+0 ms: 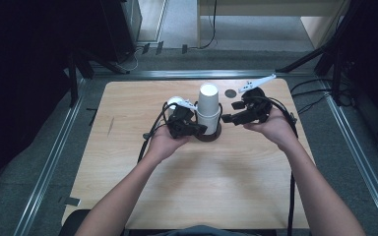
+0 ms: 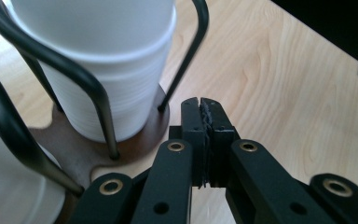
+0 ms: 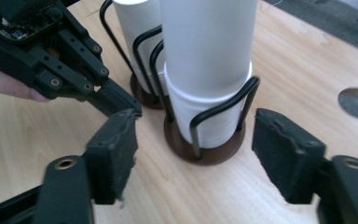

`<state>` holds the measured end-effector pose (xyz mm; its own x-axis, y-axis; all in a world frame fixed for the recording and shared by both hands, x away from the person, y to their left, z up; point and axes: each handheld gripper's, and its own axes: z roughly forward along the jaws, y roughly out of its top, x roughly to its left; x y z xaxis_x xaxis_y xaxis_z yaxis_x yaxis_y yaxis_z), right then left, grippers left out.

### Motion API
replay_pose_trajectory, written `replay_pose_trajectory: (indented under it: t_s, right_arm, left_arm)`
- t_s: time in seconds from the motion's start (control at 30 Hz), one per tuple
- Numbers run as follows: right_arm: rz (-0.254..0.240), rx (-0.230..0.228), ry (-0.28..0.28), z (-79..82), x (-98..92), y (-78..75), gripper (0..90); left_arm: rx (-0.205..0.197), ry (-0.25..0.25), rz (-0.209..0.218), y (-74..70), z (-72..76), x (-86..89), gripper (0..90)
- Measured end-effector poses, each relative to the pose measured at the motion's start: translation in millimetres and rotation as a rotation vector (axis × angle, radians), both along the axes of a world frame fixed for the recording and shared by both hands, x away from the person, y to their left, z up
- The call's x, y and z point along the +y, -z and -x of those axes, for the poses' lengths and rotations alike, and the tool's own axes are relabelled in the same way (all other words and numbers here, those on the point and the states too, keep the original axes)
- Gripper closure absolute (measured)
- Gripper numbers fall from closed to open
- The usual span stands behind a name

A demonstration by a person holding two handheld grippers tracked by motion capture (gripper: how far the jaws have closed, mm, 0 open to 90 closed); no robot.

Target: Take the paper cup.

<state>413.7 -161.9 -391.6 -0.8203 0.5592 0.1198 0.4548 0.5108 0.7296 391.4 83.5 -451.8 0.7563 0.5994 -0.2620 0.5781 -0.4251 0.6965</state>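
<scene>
A tall stack of white paper cups (image 1: 208, 104) stands in a black wire holder on a round brown base (image 1: 209, 136) at the table's middle. A second, shorter stack (image 3: 136, 32) stands in a joined holder just behind it. My left gripper (image 1: 200, 130) is shut with nothing in it, its tips (image 2: 200, 109) beside the brown base (image 2: 142, 140). It also appears in the right gripper view (image 3: 121, 106), low beside the holder. My right gripper (image 3: 200, 156) is open, its pads (image 3: 114, 151) spread wider than the front stack (image 3: 205, 65) and a little short of it.
The light wooden table (image 1: 197, 191) has a small round hole (image 1: 231, 93) behind the right gripper (image 1: 230, 112). Metal rails (image 1: 54, 157) frame the table. Cables (image 1: 291, 196) trail from both grippers along the person's forearms.
</scene>
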Motion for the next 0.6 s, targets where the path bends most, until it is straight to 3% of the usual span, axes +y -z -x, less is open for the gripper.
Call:
replay_pose_trajectory:
  t_s: [0.3, 0.6]
  right_arm:
    - [-0.015, -0.017, -0.012, -18.7, 14.9, -8.3, 27.2]
    - [-0.013, -0.04, -0.012, -30.4, 32.9, -21.1, 23.3]
  left_arm:
    - [-0.013, -0.028, -0.009, -4.1, -10.3, -6.5, 89.2]
    - [-0.015, -0.052, 0.018, -3.3, -12.7, -5.1, 87.7]
